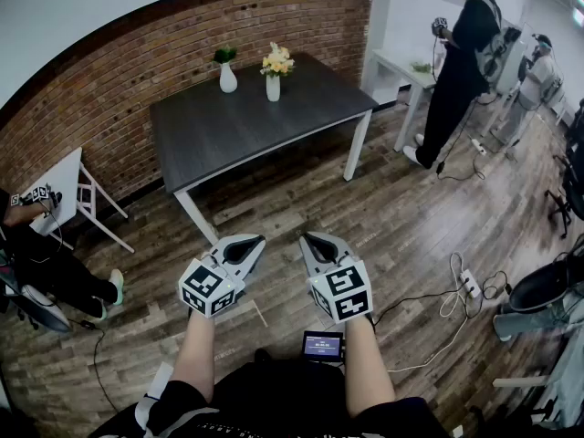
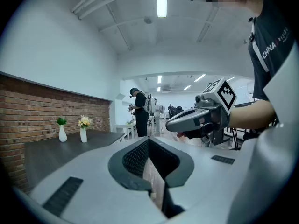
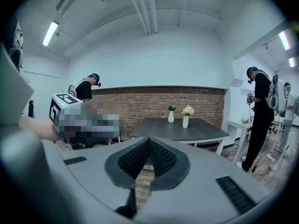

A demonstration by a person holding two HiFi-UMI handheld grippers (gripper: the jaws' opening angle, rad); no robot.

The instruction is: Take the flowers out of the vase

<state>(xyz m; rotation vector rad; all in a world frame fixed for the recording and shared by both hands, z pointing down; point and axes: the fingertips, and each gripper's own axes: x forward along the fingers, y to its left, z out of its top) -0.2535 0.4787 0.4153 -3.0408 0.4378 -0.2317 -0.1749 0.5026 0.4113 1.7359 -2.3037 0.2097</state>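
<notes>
Yellow and white flowers stand in a white vase near the back of a dark table, far ahead of me. A second white vase with a green plant stands to its left. The flowers and their vase also show in the right gripper view, and small in the left gripper view. My left gripper and right gripper hover side by side over the wooden floor, well short of the table. Both are shut and empty.
A white side table stands right of the dark table, with a person in black beside it and another person further right. A seated person is at the left by a small white table. Cables lie on the floor.
</notes>
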